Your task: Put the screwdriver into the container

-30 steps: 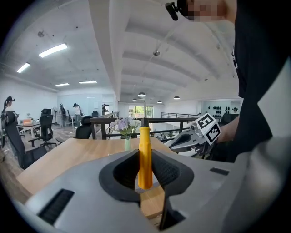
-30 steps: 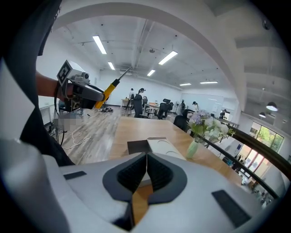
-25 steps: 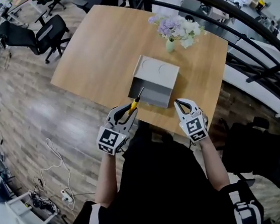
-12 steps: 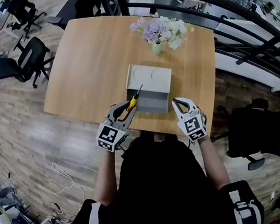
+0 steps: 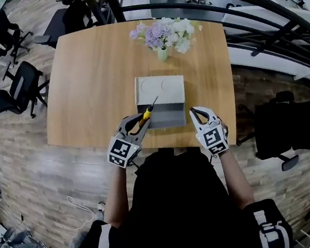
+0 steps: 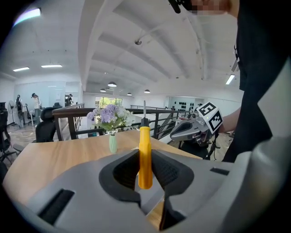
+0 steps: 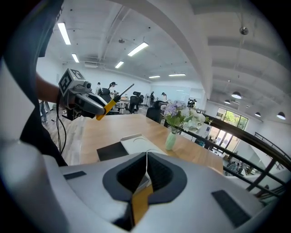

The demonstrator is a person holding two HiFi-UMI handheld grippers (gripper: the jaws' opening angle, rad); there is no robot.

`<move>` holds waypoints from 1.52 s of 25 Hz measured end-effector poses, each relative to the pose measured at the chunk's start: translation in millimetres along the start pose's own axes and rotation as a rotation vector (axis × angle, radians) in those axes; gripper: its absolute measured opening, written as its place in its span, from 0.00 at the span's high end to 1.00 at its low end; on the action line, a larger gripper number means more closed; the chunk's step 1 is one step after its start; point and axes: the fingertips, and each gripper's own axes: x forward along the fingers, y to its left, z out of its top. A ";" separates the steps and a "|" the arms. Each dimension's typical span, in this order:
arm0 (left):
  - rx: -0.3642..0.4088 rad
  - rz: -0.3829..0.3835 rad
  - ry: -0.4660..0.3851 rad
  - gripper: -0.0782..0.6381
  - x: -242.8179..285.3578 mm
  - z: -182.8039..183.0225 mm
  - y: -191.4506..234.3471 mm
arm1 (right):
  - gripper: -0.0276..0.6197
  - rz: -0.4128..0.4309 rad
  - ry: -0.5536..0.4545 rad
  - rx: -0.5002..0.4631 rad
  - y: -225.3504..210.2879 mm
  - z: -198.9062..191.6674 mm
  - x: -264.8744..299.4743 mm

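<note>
The screwdriver (image 5: 149, 110), with a yellow plastic handle, a black collar and a thin metal shaft, is clamped by its handle between the two dark pads of the left gripper (image 5: 139, 122). Its long axis is laid along the fingers: in the left gripper view the yellow handle (image 6: 145, 154) is seen upright between the pads, with the shaft running straight out past the fingertips. In the head view the tool is slanted from near left to far right, the tip pointed away from the person. The tip is seen over the near left corner of the grey rectangular container (image 5: 159, 90), outside it. The screwdriver is held in the air above the table.

The container is set just ahead of the fingertips of both grippers, its darker side turned toward them. Two shallow round impressions are marked in its pale top. In the right gripper view the container (image 7: 136, 141) is seen directly beyond the fingertips, and the screwdriver (image 7: 116, 101) is seen off to the left of them.

The fingers of the right gripper (image 5: 197, 112) are pressed together with nothing between them. A black-and-white square marker pattern is carried on the cube of each gripper.

Everything is placed on a light wooden table (image 5: 92, 72). Further beyond the fingertips, past the container, a pale green vase of lilac and white flowers (image 5: 161, 35) is stood.
</note>
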 end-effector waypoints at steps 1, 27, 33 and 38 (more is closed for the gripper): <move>0.008 -0.009 0.009 0.76 1.5 -3.0 1.3 | 0.92 -0.007 0.005 0.007 0.3 -1.2 0.7; 0.219 -0.216 0.259 0.76 39.3 -86.4 1.5 | 0.92 -0.108 0.079 0.055 11.1 -16.7 -0.7; 0.251 -0.255 0.335 0.76 52.3 -114.3 -0.3 | 0.92 -0.106 0.106 0.036 11.6 -22.4 -3.5; 0.272 -0.279 0.377 0.76 62.3 -126.8 -2.4 | 0.92 -0.111 0.123 0.045 9.6 -27.6 -7.8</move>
